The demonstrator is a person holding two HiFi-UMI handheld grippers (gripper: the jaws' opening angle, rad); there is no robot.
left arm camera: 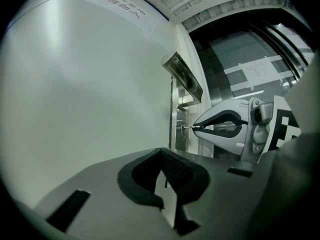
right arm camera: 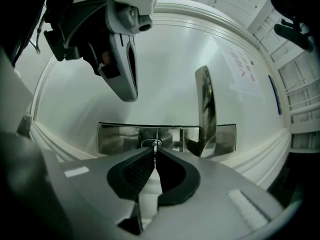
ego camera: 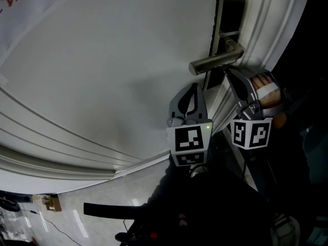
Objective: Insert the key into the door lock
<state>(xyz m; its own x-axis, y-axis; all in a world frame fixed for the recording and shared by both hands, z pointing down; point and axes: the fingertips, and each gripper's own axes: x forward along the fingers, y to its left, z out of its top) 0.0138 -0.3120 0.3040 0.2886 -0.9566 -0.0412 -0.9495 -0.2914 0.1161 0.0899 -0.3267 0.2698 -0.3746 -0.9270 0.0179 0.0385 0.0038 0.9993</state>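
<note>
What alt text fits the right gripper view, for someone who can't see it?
The right gripper, shut, holds a key at the keyhole of a metal lock plate; the door handle stands right, the left gripper above.

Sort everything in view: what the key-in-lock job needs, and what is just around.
Job:
right tool, shut on the key
lock plate, key tip at its keyhole
door

Just around:
left tool, shut, empty, off the lock
door handle
paper notice
</note>
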